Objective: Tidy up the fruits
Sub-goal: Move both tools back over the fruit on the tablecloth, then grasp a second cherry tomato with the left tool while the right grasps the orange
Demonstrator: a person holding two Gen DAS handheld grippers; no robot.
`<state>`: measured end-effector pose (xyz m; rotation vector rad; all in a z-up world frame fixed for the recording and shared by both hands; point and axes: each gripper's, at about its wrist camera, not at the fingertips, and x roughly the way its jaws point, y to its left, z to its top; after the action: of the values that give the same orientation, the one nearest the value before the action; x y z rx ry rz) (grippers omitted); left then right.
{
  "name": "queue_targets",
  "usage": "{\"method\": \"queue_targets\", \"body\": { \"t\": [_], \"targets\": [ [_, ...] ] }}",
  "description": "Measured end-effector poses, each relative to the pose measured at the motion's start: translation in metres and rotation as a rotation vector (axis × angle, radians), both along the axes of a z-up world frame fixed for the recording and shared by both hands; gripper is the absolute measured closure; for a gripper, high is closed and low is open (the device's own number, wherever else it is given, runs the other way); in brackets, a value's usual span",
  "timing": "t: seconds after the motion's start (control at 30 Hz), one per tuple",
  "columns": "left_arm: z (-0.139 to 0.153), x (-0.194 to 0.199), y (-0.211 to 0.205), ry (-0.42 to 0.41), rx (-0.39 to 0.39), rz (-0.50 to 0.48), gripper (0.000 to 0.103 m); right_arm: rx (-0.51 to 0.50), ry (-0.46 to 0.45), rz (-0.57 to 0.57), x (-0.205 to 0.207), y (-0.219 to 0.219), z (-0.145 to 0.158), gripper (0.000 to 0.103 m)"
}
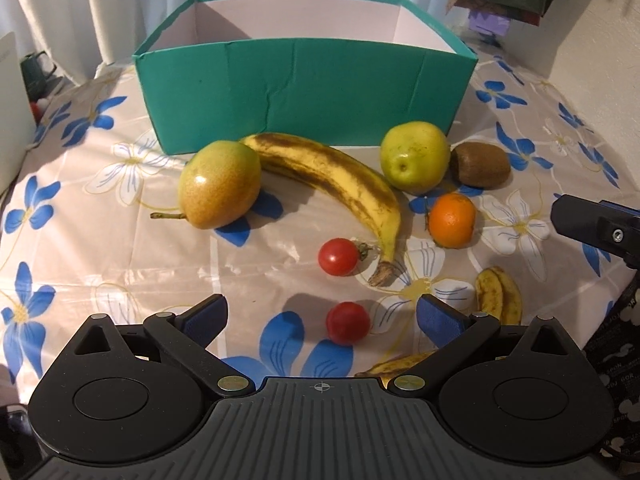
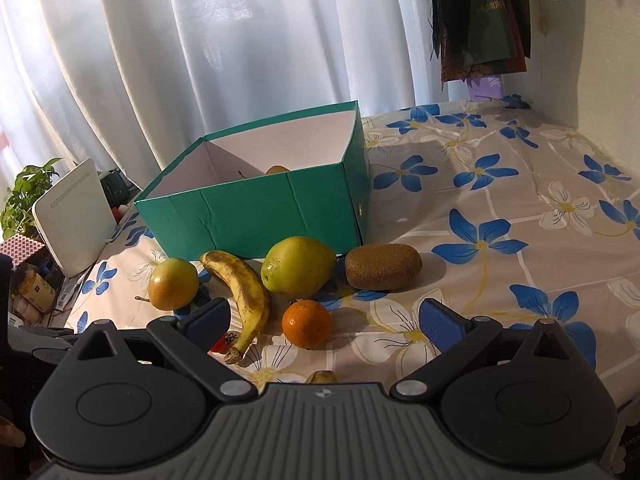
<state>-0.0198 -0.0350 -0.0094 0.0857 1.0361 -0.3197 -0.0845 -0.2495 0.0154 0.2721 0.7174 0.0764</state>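
Two grippers are seen above a floral cloth point(image 1: 120, 248), and both are held wide open with nothing between their blue pads. The left gripper point(image 1: 322, 316) is poised low over the near part of the cloth, with one red tomato point(image 1: 347, 323) lying on the cloth in the gap between its fingers but untouched by either pad. The right gripper point(image 2: 324, 316) is held higher and further back, with its open gap over an orange point(image 2: 307, 323) and the stem end of the banana point(image 2: 244, 300).

The teal box point(image 1: 308, 92) is taken as landmark. Just in front of its front wall a row of fruit is laid: a pear point(image 1: 220, 184) at the left, its stem pointing away from the box; the banana point(image 1: 332, 184) curving from the wall toward the camera, its far end touching the pear; a green apple point(image 1: 415, 157) right of that; and a kiwi point(image 1: 480, 165) just beside the apple, at the box's right corner. The orange point(image 1: 452, 220) is set further from the box, in front of the apple and kiwi. A second tomato point(image 1: 339, 257) lies just beside the banana's stem tip. Two more bananas point(image 1: 498, 294) are partly hidden by the left gripper's right finger. Inside the box point(image 2: 256, 200), the top of one brownish fruit point(image 2: 277, 169) is seen over the front wall in the right wrist view; what it is cannot be told.
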Motion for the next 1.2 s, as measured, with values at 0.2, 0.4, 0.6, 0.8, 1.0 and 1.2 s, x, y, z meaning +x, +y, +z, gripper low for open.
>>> {"method": "queue_targets", "body": {
  "t": [0.2, 0.4, 0.6, 0.8, 1.0, 1.2],
  "targets": [
    [-0.008, 0.003, -0.01, 0.033, -0.013, -0.018, 0.007, 0.02, 0.014, -0.001, -0.001, -0.008, -0.008, 0.002],
    [-0.018, 0.007, -0.015, 0.097, 0.004, 0.006, 0.031, 0.037, 0.035, 0.002, 0.001, -0.015, -0.016, 0.002],
    [-0.021, 0.009, -0.016, 0.127, 0.016, 0.024, 0.045, 0.043, 0.041, 0.011, 0.005, -0.02, -0.02, 0.002],
    [-0.02, 0.012, -0.018, 0.141, 0.026, 0.032, 0.073, 0.045, 0.046, 0.022, 0.009, -0.019, -0.021, 0.003],
    [-0.009, 0.01, -0.018, 0.108, 0.018, 0.042, 0.073, 0.025, 0.062, 0.031, 0.012, -0.019, -0.022, 0.003],
    [0.012, 0.012, -0.019, 0.054, 0.025, 0.02, 0.073, -0.016, 0.087, 0.045, 0.02, -0.011, -0.027, 0.008]
  ]
}}
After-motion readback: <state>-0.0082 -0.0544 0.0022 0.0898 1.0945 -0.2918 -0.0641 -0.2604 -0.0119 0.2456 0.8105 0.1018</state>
